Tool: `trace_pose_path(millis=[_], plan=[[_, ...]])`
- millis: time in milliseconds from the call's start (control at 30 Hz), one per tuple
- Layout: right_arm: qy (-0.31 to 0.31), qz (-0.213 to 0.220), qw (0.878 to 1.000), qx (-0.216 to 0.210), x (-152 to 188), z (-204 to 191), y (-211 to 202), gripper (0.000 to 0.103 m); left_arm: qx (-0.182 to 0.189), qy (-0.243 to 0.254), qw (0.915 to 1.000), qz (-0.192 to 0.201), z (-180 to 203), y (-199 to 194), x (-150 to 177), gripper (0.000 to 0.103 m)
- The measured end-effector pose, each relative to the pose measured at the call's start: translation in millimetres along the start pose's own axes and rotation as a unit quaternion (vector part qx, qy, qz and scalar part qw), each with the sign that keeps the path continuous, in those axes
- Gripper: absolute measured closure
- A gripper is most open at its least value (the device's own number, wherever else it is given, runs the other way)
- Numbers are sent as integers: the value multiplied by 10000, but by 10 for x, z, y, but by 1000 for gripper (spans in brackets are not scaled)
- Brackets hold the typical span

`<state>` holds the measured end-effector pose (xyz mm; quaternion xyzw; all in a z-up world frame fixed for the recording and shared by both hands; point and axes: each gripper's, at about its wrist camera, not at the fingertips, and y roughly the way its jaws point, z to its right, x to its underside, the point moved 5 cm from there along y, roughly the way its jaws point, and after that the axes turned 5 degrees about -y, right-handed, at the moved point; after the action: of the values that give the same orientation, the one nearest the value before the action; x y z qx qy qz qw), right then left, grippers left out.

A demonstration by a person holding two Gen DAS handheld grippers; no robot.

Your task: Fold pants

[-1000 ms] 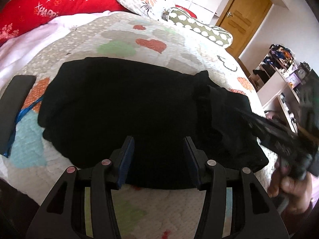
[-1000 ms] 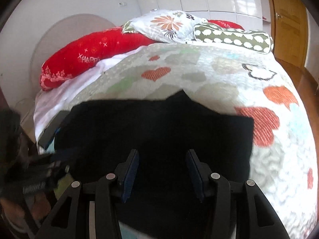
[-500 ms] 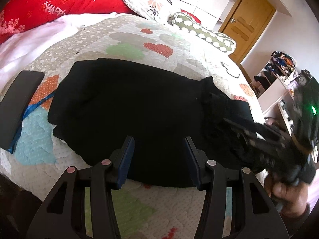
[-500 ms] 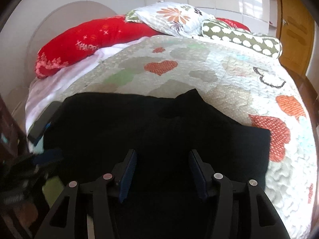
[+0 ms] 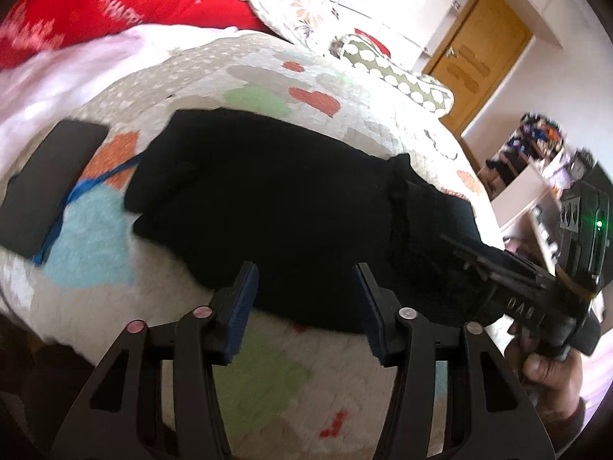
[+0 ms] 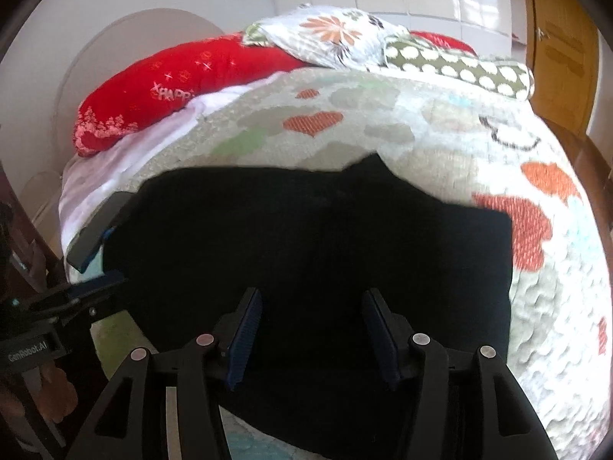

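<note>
Black pants [image 5: 291, 207] lie flat across the quilted bed, also filling the middle of the right wrist view [image 6: 325, 253]. My left gripper [image 5: 304, 299] is open and empty, hovering over the pants' near edge. My right gripper [image 6: 312, 326] is open and empty above the pants' right half. The right gripper's body shows at the right of the left wrist view [image 5: 536, 291], over the bunched waist end. The left gripper shows at the left edge of the right wrist view [image 6: 69, 299].
A heart-patterned quilt [image 6: 421, 122] covers the bed. Red [image 6: 172, 84], floral [image 6: 329, 34] and dotted [image 6: 459, 65] pillows lie at the head. A flat black item with a blue strap [image 5: 42, 188] lies left of the pants. A wooden door [image 5: 475, 61] and shelves [image 5: 536, 161] stand to the right.
Both grippers have pulled back and lifted slightly from the pants, staying open. The right gripper has shifted further over the waist end. The pants have not moved.
</note>
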<state>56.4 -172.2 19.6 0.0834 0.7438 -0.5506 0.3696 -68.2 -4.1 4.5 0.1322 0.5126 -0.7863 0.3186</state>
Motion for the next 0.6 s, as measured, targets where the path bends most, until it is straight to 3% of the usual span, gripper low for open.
trace_pose_path(millis=[33,200,400,600], plan=[[-16,39,10000,-45,-34,-24,-13,49,70,-129,9999,48,-62,-43,9,36],[-12,119,9991,-395,-219,-160,90,47,352,-712,9965,251,-305,-182,118,28],[-231,-51,9962,-844,-417,-450,436,46,566,-1140,9917,195,-381,-46,118,28],[-801,-272,9915,-987,-673,-726,754,37,423,-1265,9908,234,-403,165,5,27]])
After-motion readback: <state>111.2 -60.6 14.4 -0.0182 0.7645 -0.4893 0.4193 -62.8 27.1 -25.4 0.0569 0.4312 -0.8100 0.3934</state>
